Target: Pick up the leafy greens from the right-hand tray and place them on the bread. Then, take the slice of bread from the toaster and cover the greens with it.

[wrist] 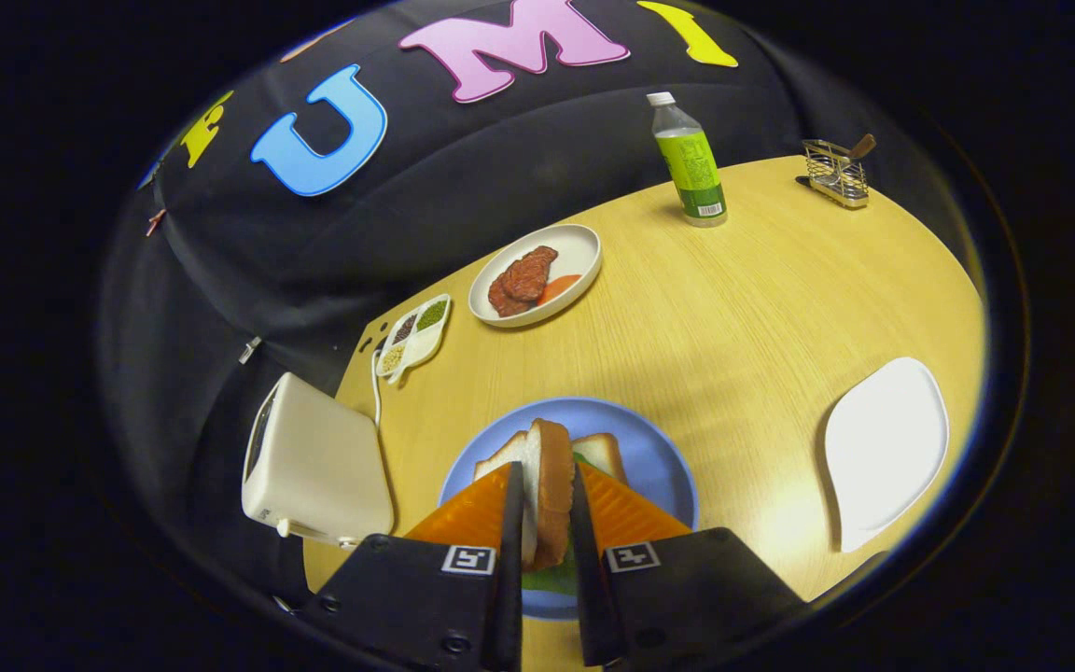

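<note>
We have the gripper (545, 504) clamped on the bread slice (549, 485), held on edge over the blue plate (659, 467) above the greens (551, 579) and base bread (605, 453). Bread looks light, soft, crushable; grip flat faces gently.

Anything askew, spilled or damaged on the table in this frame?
Nothing stands out. The fingers clamp a bread slice on edge over the blue plate, where greens lie on another slice. That fits the task. No spills.
</note>
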{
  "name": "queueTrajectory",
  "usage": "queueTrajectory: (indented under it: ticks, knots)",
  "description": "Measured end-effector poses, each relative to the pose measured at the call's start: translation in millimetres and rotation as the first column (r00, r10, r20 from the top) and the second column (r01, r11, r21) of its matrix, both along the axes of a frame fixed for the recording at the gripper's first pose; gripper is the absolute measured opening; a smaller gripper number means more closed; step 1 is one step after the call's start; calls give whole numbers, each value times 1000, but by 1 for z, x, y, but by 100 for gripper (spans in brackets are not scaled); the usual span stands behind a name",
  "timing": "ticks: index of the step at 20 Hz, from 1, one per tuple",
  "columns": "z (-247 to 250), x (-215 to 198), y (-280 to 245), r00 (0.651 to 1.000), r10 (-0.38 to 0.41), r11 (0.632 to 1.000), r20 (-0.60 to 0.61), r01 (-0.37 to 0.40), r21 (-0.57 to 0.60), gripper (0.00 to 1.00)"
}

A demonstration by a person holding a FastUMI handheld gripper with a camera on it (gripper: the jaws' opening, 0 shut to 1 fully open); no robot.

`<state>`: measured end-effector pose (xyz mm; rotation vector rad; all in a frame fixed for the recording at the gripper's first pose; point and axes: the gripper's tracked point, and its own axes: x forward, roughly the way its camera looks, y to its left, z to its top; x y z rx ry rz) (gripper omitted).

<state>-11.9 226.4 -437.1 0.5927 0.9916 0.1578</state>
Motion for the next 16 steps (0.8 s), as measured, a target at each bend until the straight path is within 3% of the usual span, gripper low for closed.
queueTrajectory:
  ticks: [4,5,11,16]
  knots:
    - [-16,-3,-10,999,27,999,-23,-27,-30,46]
    - [-17,-4,-14,999,35,999,-28,-35,-31,55]
    - [-18,-2,-35,997,73,997,-6,-74,-32,78]
    - [19,6,-60,986,132,990,99,-126,-62,88]
